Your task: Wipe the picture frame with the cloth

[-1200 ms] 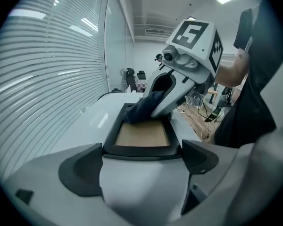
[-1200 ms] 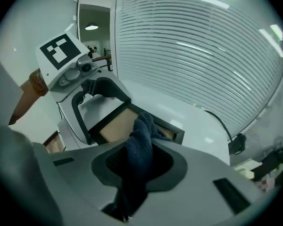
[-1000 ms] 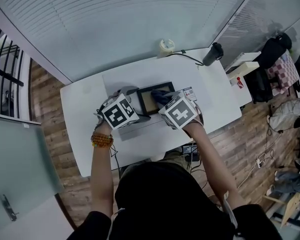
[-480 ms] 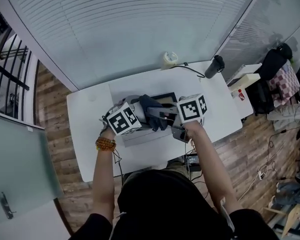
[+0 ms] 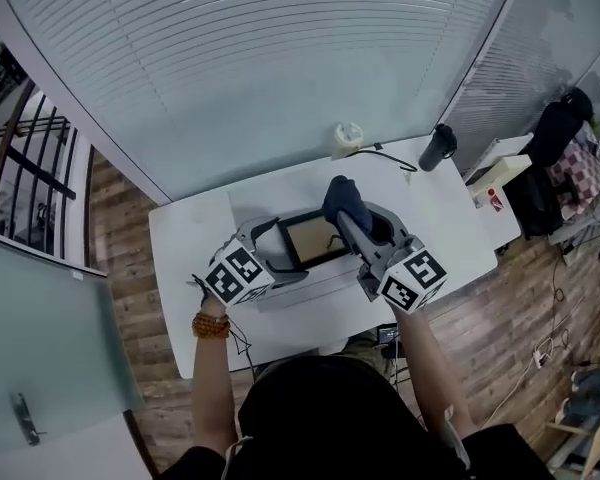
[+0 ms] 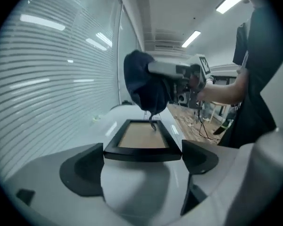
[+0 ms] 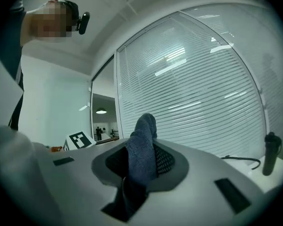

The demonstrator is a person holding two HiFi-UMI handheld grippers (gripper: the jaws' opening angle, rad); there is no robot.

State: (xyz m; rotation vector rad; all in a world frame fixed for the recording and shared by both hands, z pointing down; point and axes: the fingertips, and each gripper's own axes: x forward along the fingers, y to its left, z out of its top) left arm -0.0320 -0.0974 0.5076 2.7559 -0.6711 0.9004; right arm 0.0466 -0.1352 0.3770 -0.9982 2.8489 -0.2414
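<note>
I see the black rectangular picture frame (image 5: 308, 240) in the middle of the white surface (image 5: 195, 243). Its near edge sits between the jaws of my left gripper (image 6: 142, 163), which touch its two near corners. The dark blue terry cloth (image 5: 342, 198) is pinched between the closed jaws of my right gripper (image 5: 353, 226), above the frame's far right corner. Behind the frame, at the surface's far edge, stands a pale round cup (image 5: 348, 138). To its right, near the far right corner, stands a dark cylindrical bottle (image 5: 440, 148).
</note>
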